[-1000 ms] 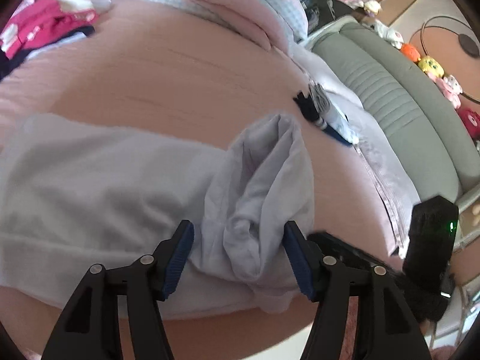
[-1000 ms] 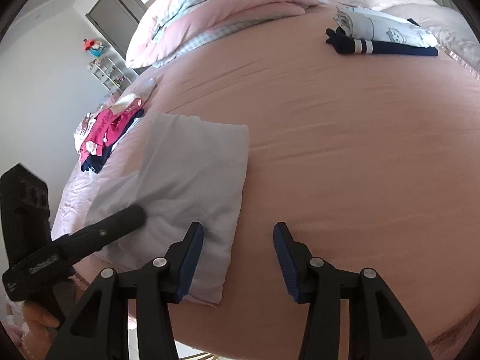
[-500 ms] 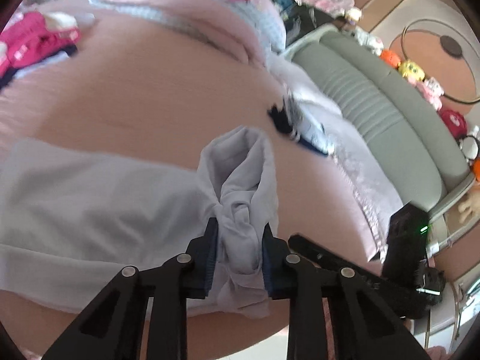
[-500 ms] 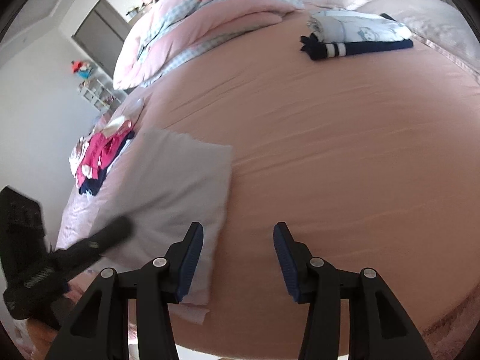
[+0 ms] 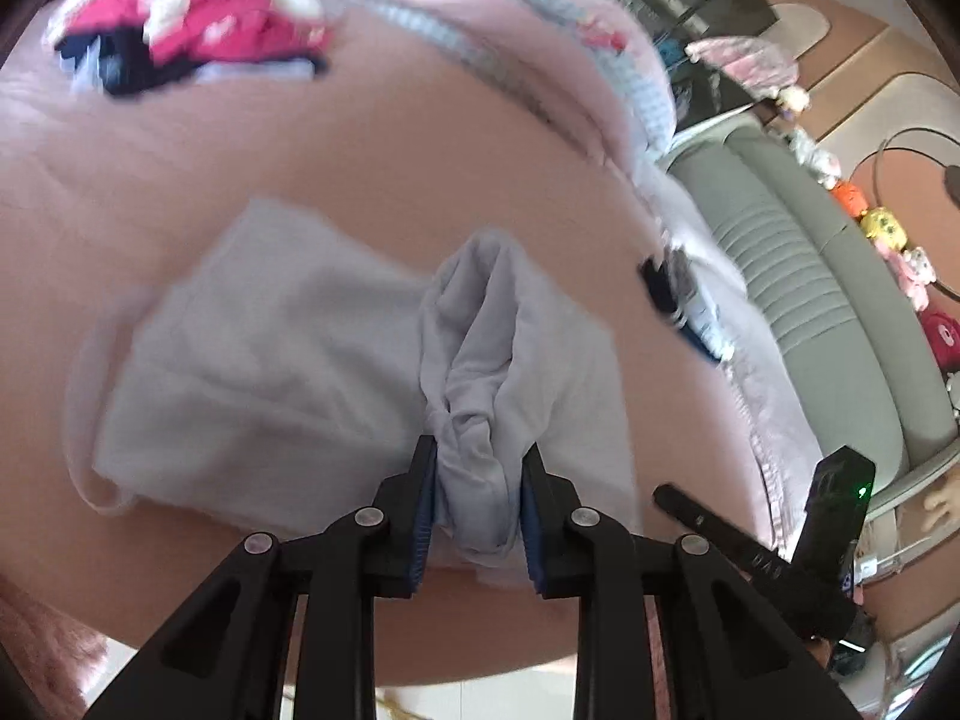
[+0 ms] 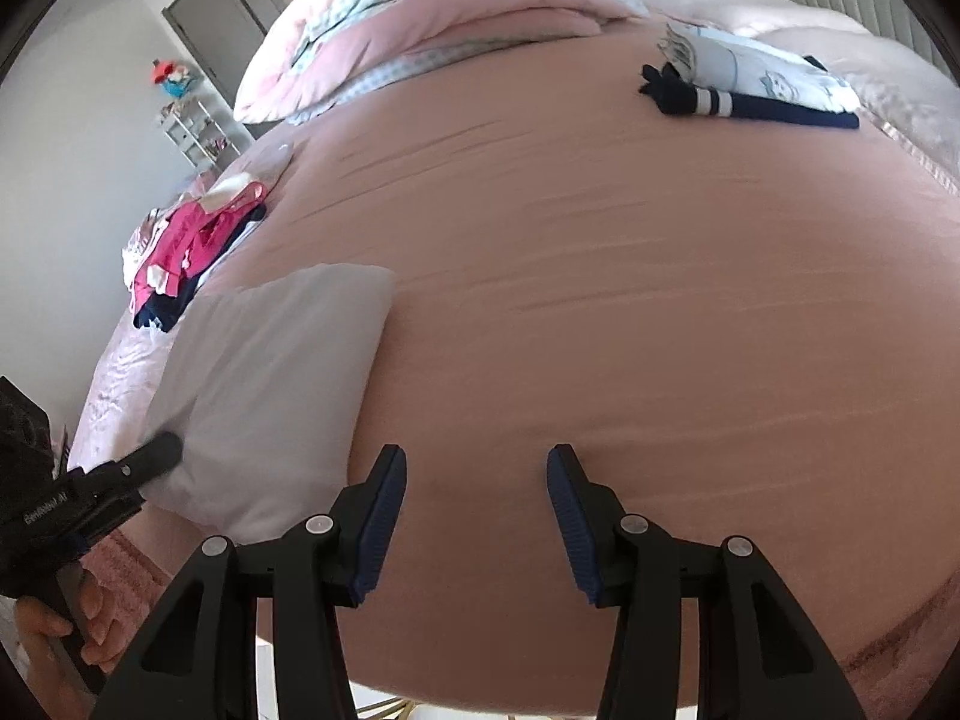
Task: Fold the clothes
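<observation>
The pale grey garment [image 5: 252, 372] lay at the bed's [image 6: 600, 300] near edge, its long axis running along that edge. My left gripper [image 5: 474, 498] was clamped on its bunched end, nearest me. My right gripper [image 6: 474, 516] hung open over bare sheet, the garment off to its left.

Pink bed [image 6: 600, 330] is covered w/ grey garment [image 6: 270, 390], pink/navy clothes pile [image 6: 180, 246], folded stack [image 6: 750, 84], duvet [image 6: 420, 18].
</observation>
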